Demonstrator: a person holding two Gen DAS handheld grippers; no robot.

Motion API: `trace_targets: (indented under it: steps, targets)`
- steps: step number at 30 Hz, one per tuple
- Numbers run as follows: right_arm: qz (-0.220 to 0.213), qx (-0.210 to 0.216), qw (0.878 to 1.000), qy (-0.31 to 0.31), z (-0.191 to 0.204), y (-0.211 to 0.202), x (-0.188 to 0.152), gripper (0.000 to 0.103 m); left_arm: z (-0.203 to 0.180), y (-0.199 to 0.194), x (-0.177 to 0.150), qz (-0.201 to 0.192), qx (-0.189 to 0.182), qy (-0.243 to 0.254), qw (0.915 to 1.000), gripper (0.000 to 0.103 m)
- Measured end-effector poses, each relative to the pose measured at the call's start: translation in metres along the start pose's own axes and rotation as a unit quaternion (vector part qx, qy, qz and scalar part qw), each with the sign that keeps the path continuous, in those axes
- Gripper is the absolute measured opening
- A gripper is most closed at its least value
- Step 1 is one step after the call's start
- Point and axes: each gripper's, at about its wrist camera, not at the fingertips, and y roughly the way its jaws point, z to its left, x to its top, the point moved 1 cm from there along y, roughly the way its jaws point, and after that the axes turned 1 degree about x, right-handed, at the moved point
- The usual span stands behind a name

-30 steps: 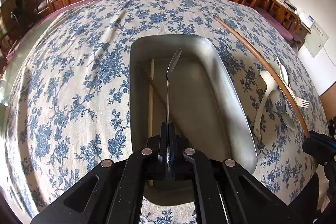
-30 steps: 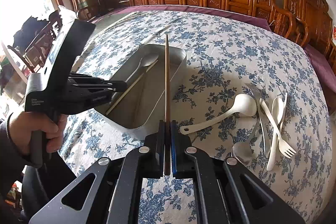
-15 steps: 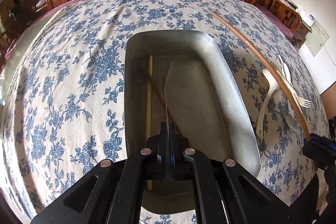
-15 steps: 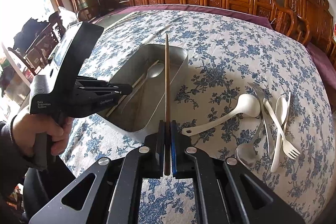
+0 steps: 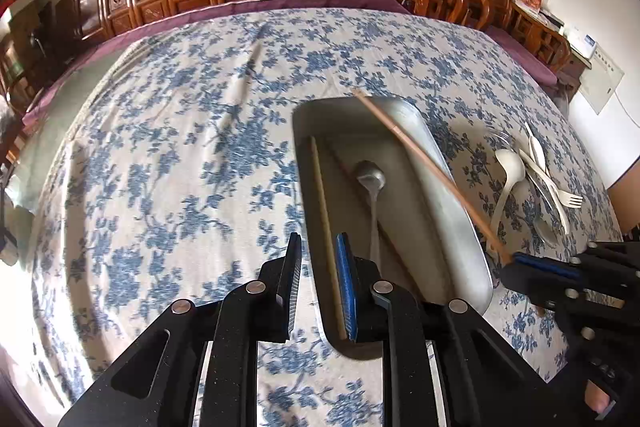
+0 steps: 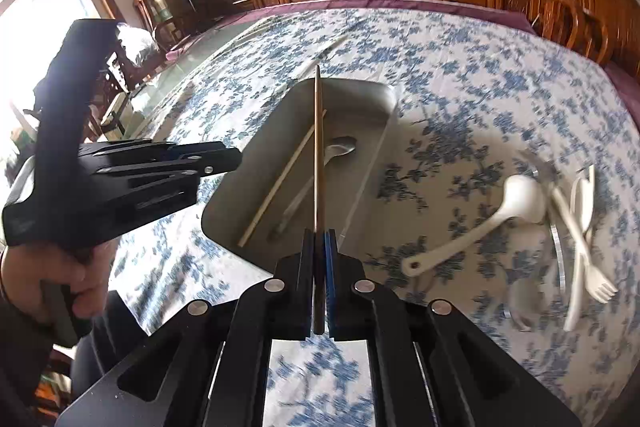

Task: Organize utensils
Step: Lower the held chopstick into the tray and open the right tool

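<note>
The left gripper [image 5: 318,283] is opening, empty, over the metal spoon [image 5: 372,195] lying in the tray [image 5: 460,211] (beside a pale chopstick [image 5: 324,227]), while the right gripper [image 6: 319,267], clamping the brown chopstick [image 6: 318,155], is probably needing to lower and release it there.

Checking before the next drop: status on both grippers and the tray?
Left gripper opening, empty; metal spoon lies in metal tray. Right gripper shut on brown chopstick, over tray. Path clear.

Table w/ floral cloth [image 5: 168,155]: metal tray [image 5: 456,187], white utensils [image 6: 520,203] beside.
</note>
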Motion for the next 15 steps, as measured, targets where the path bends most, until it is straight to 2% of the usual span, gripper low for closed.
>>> trace_targets:
  steps: [4,8,15]
  targets:
    - [0.012,0.004,1.0,0.013,0.005,0.017,0.006,0.006,0.008,-0.009,-0.002,-0.004,-0.001,-0.001,1.0,0.017]
    - [0.024,-0.001,1.0,0.016,0.009,0.032,0.011,0.006,0.012,-0.017,-0.003,-0.011,-0.003,0.0,0.9999,0.023]
    - [0.039,-0.014,0.999,0.021,0.008,0.053,0.013,0.006,0.018,-0.031,-0.003,-0.02,-0.002,0.002,0.9998,0.023]
